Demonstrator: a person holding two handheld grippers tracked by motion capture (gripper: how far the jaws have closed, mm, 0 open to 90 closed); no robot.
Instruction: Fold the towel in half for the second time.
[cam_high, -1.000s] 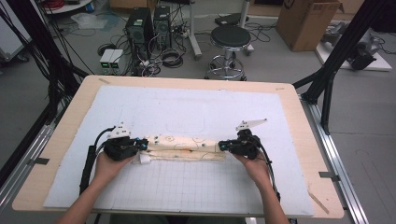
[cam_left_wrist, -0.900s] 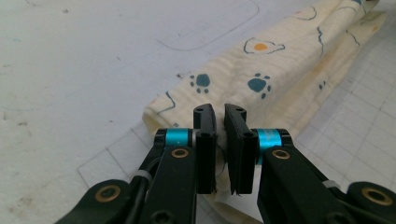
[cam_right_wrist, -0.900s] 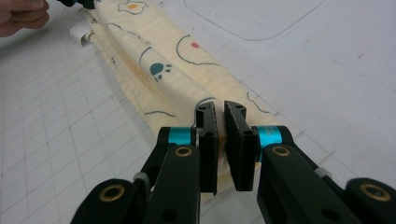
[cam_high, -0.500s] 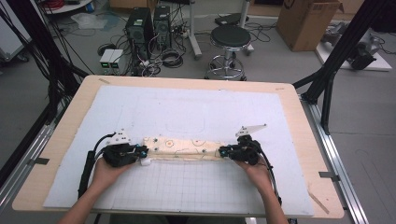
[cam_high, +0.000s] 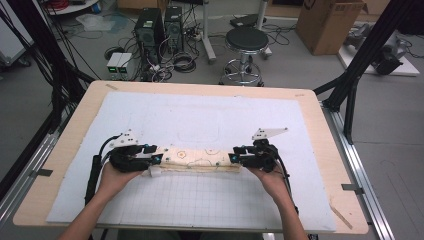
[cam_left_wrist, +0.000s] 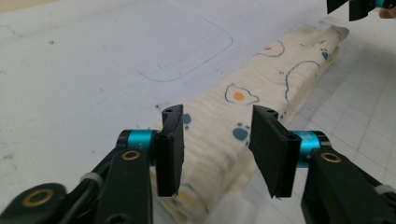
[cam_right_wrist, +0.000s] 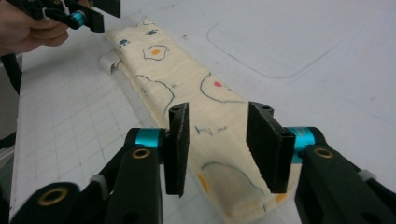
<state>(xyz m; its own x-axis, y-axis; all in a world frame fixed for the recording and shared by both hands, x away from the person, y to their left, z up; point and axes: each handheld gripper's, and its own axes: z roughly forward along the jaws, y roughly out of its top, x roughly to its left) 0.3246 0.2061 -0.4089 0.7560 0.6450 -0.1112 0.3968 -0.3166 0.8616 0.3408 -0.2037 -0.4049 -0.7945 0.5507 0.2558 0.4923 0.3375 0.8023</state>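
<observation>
Cream cloth, folded into a long narrow strip (cam_high: 202, 161) printed with fried eggs and blue paw marks, lies flat on the white gridded mat (cam_high: 210, 125) in the lower middle of the high view, running left to right.

Left gripper (cam_high: 156, 159): at the strip's left end, held in the person's left hand (cam_high: 112, 177). In the left gripper view its jaws stand apart at moderate width, one to each side of the cloth end; a gap shows between the right pad and the fabric, while the left pad sits just beside it. These jaws have just been opening, with the cloth between them but not clamped.

Right gripper (cam_high: 234, 158): at the strip's right end, in the right hand (cam_high: 270, 180). Its own view shows the jaws likewise parted, straddling the cloth end without pressing it; they too have just been opening.

Wooden table (cam_high: 320, 130) edge frames the mat.
</observation>
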